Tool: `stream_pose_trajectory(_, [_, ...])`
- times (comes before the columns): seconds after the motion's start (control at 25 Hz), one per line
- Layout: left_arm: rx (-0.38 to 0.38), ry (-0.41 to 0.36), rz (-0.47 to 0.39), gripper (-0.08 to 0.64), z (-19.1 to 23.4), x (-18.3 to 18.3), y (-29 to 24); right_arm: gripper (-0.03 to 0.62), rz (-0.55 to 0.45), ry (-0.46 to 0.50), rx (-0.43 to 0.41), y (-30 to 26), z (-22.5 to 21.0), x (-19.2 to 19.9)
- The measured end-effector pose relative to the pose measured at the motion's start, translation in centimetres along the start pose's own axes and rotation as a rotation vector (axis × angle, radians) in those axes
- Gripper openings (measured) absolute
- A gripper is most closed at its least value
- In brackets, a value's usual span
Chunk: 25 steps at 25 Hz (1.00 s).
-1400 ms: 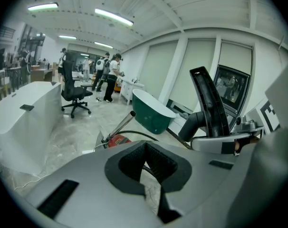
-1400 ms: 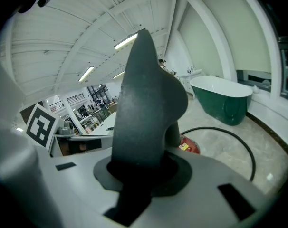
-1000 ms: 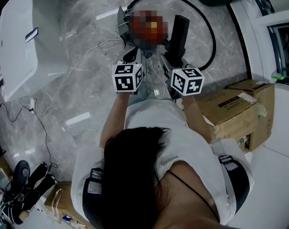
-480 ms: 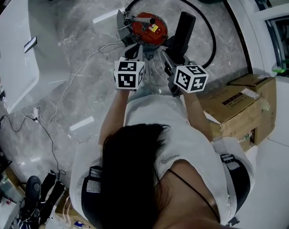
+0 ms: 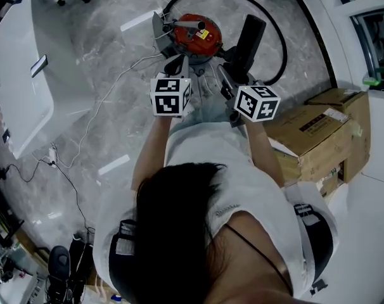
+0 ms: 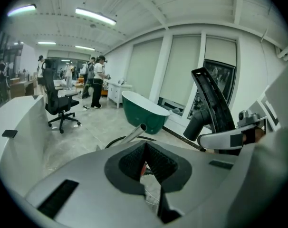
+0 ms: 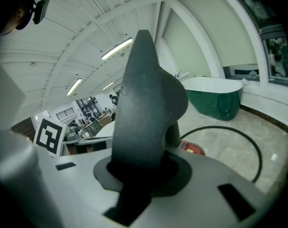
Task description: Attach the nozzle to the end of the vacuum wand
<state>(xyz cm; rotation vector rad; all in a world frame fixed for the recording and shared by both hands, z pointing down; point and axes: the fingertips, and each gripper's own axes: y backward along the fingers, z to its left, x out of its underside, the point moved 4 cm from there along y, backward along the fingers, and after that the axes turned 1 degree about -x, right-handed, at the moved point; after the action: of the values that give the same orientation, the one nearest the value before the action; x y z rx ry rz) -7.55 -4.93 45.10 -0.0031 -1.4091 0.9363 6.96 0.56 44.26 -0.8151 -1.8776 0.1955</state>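
My right gripper is shut on the neck of the black vacuum nozzle, which stands up tall between the jaws in the right gripper view. My left gripper is shut with nothing between its pads. Just beyond its jaws, the open end of the metal wand pokes up. The red vacuum canister sits on the floor ahead of both grippers, ringed by its black hose. In the left gripper view the nozzle and the right gripper show on the right.
A cardboard box stands at my right and a large white unit at the left. Thin cables trail over the marble floor. A green tub, an office chair and people stand farther back.
Both grippers have shifted a little away from the person's body, toward the canister, and rolled slightly. The nozzle stays in the right gripper and the left stays shut.
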Motion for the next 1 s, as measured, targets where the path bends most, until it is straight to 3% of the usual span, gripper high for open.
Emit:
stream_pose_trajectory(0.36, [-0.011, -0.03, 0.008, 0.005, -0.1, 0.2, -0.2, 0.089, 0.009, -0.009, -0.006, 0.4, 0.2, 1.0])
stream_pose_trajectory(1.0, [-0.043, -0.079, 0.003, 0.005, 0.4, -1.9, -4.2, 0.089, 0.01, 0.014, -0.064, -2.3, -2.4, -2.8])
